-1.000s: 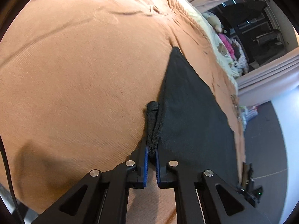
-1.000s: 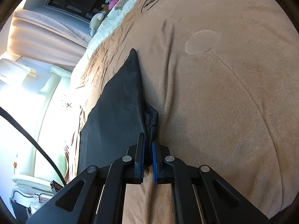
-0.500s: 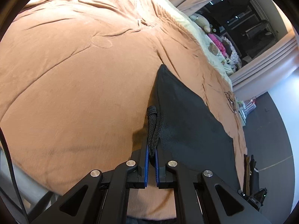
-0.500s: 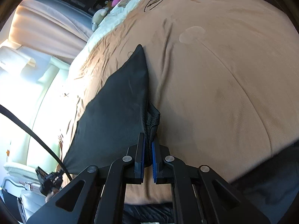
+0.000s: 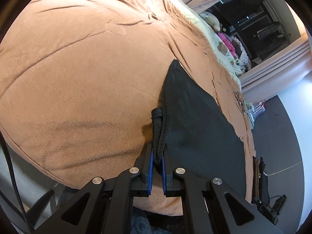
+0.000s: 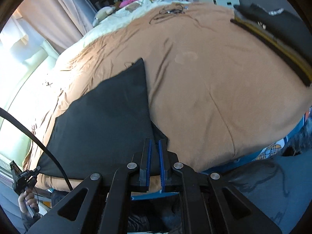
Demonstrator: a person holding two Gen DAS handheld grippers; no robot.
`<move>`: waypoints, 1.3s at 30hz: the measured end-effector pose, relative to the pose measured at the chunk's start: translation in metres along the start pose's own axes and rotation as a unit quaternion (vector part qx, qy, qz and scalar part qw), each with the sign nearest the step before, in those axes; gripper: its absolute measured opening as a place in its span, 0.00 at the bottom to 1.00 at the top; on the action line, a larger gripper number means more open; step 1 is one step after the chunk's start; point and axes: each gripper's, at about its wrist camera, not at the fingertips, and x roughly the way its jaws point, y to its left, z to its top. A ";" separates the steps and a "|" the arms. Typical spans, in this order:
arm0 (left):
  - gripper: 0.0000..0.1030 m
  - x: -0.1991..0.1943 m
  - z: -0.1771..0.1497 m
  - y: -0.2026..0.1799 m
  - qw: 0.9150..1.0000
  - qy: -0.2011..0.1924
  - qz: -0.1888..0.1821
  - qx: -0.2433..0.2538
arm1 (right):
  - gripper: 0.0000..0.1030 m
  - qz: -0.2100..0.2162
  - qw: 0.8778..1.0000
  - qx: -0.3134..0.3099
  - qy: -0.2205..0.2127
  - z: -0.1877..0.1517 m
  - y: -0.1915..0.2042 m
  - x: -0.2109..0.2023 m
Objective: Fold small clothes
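Note:
A small black cloth hangs spread between both grippers over the brown bed cover. My left gripper pinches a bunched edge of it between the blue pads, and its jaws are just starting to open. In the right wrist view the black cloth stretches leftward to the other gripper, which a hand holds. My right gripper has the near corner between its pads, and its jaws are opening too. The cloth's far corner points up the bed.
Soft toys and pink items lie at the head of the bed by the curtains. A folded dark garment with a yellow edge sits at the cover's far right. Thin cable lies further up. A person's blue trousers fill the lower right.
Both grippers have pulled back and risen with the cloth, so more of the bed shows. The right view has rolled, and the gap between the right pads looks slightly wider.

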 end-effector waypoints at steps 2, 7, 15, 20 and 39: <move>0.20 0.002 0.000 0.002 1.000 0.009 -0.003 -0.002 | 0.13 0.005 1.000 -0.013 -0.001 -0.003 0.010 -0.005; 0.41 0.008 0.000 0.006 1.000 0.016 -0.018 -0.004 | 0.50 0.017 0.999 -0.041 -0.011 -0.011 0.045 -0.004; 0.41 0.025 0.008 0.004 0.999 0.021 -0.039 -0.018 | 0.50 0.064 0.994 -0.084 0.026 -0.023 0.101 0.026; 0.13 0.031 0.012 0.001 0.999 0.031 -0.037 -0.010 | 0.48 0.072 0.989 -0.122 0.048 -0.024 0.137 0.054; 0.06 -0.003 0.043 -0.061 0.993 0.014 -0.111 0.042 | 0.19 0.084 0.975 -0.164 0.124 -0.032 0.192 0.142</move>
